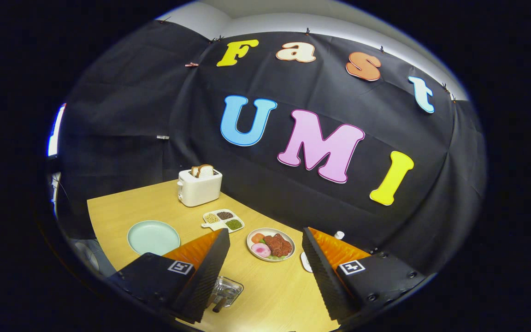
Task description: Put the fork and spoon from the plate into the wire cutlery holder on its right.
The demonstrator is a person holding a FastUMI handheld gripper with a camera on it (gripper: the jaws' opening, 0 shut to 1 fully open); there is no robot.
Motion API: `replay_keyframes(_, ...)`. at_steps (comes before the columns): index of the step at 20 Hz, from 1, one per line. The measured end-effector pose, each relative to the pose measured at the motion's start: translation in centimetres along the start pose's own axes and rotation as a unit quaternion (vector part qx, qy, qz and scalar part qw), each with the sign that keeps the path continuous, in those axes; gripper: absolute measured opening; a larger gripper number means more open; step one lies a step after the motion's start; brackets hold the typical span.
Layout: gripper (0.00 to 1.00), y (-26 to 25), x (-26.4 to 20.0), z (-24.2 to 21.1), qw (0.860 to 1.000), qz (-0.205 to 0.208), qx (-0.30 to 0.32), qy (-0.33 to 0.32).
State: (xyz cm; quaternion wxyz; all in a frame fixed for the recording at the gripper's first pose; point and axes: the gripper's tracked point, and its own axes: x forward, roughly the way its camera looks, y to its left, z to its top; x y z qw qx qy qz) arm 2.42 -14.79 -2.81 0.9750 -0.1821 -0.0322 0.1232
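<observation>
We take the metal object low between the fingers, just by the left finger, for the wire holder (227,291), with a dark handle (220,305) poking from it; whether that is fork or spoon we cannot tell. The green plate (153,237) beyond the left finger looks bare, so the task may be nearly done. Our gripper (265,269) stands wide apart, holding nothing. Farther off sit a food plate (271,245), tray (223,220) and toaster (199,186).
</observation>
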Motion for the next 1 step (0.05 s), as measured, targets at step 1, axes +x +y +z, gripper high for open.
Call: replay_keyframes(1, 0.98, 0.01, 0.00, 0.02, 1.000, -0.001, 0.001, 0.001)
